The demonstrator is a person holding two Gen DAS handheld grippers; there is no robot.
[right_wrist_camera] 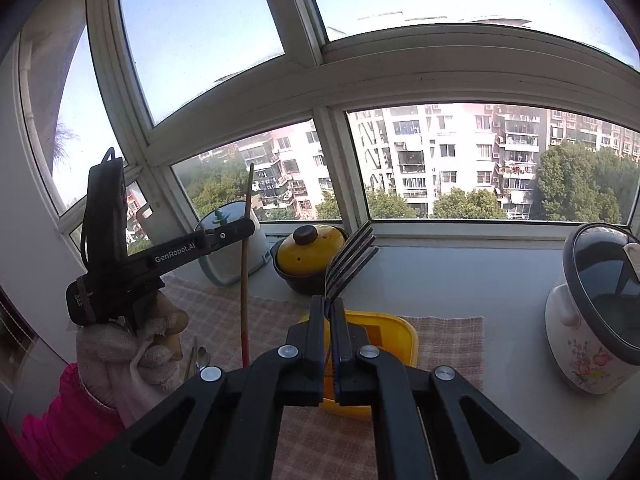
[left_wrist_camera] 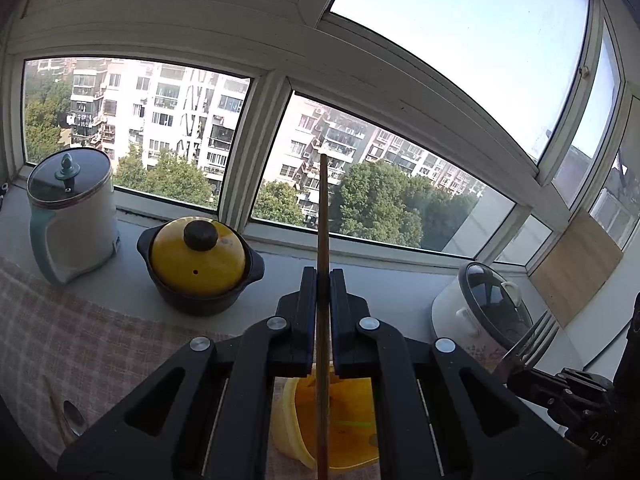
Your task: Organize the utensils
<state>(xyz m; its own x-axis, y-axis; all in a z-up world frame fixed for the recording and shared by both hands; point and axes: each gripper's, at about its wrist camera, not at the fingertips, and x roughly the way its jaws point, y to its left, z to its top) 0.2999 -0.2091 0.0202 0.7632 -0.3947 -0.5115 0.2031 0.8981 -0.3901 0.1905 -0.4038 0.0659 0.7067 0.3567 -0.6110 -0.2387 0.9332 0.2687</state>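
The left gripper (left_wrist_camera: 322, 280) has its jaws clamped on a thin brown wooden chopstick (left_wrist_camera: 323, 216), held upright above the yellow plastic container (left_wrist_camera: 344, 420); the right gripper (right_wrist_camera: 329, 308) pinches a silver metal fork (right_wrist_camera: 349, 258), tines raised, over the same container (right_wrist_camera: 394, 334); a metal spoon (right_wrist_camera: 203, 356) lies on the checked pink cloth (right_wrist_camera: 224, 312) beside it.

light: bright daylight through windows (left_wrist_camera: 360, 80) | sky overexposed | edges: strong fisheye curvature, dark corners
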